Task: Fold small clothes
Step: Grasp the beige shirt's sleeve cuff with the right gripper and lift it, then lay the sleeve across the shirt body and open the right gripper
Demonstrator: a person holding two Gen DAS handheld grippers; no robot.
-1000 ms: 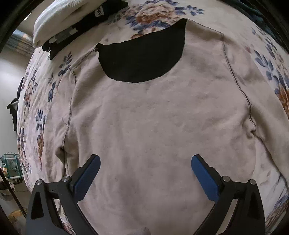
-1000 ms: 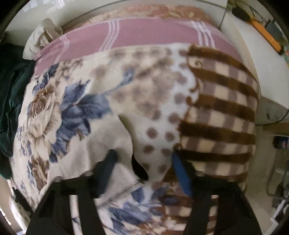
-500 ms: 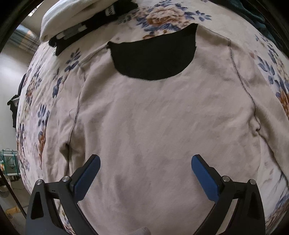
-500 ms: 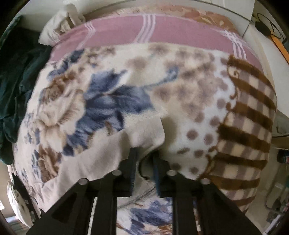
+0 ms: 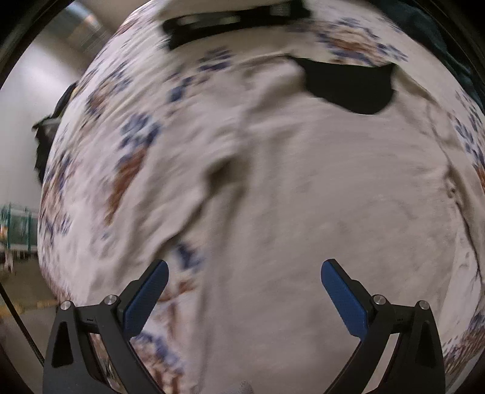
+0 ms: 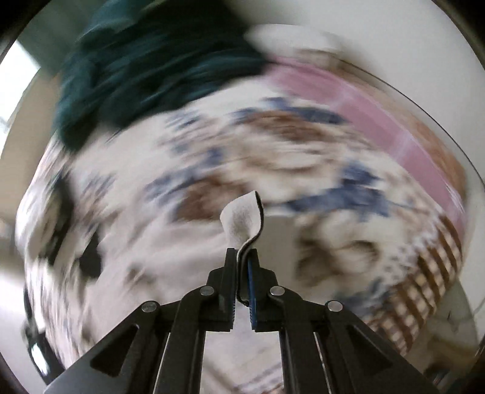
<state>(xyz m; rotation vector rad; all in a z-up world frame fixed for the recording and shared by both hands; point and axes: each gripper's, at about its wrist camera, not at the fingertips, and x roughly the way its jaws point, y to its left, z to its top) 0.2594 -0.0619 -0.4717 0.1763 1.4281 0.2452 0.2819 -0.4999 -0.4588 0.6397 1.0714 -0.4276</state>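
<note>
A cream sweater (image 5: pixel 318 212) with a black neck lining (image 5: pixel 351 88) lies spread on a floral blanket (image 5: pixel 127 145). Its left sleeve (image 5: pixel 194 212) runs down toward the left finger. My left gripper (image 5: pixel 242 291) is open and empty, low over the sweater's body near its left side. My right gripper (image 6: pixel 242 257) is shut on the sweater's sleeve cuff (image 6: pixel 242 218), whose cream end with a dark edge sticks up past the fingertips. The right wrist view is heavily motion-blurred.
A black and white pile of clothes (image 5: pixel 230 18) lies at the far end of the bed. A dark green garment (image 6: pixel 145 69) lies at the upper left of the right wrist view, with a pink striped cover (image 6: pixel 379 112) and a brown checked blanket (image 6: pixel 424 272) to the right.
My right gripper closed on the sleeve cuff and swung it up and to the left. My left gripper shifted left, so the sweater's left sleeve and blanket came into view.
</note>
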